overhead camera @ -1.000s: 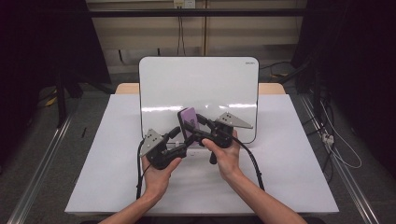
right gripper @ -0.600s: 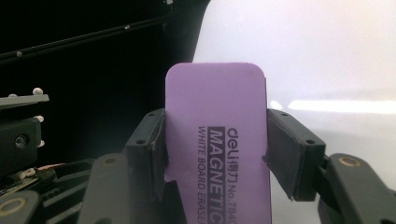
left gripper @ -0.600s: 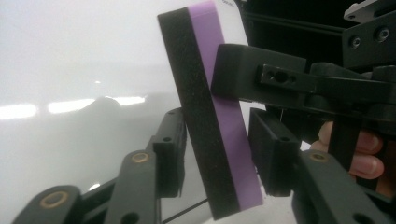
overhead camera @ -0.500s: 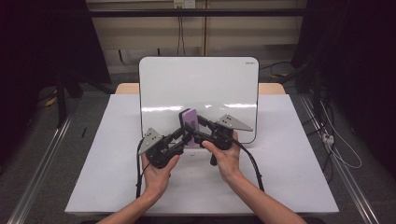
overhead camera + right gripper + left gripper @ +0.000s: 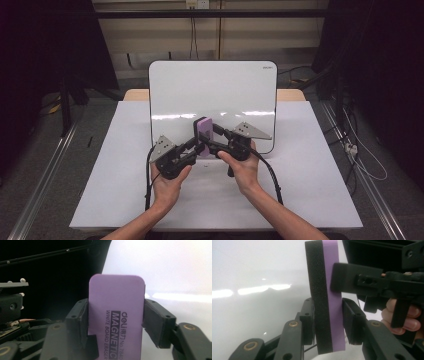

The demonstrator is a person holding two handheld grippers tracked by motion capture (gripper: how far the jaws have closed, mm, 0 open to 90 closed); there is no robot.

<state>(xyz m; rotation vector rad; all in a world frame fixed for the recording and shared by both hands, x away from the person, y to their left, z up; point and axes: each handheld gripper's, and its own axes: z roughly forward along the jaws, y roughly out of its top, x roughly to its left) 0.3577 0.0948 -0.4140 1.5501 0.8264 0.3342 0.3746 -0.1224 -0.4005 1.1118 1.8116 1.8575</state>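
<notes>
Both hand-held grippers, left (image 5: 192,146) and right (image 5: 214,145), are clamping the eraser (image 5: 203,134) at frame centre, just before the whiteboard (image 5: 212,90); it is sitting lower than a second ago, suggesting a handover.

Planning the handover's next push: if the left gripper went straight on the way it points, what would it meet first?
Probably the whiteboard lying just beyond the purple eraser that the left gripper pinches; depth is unclear.
</notes>
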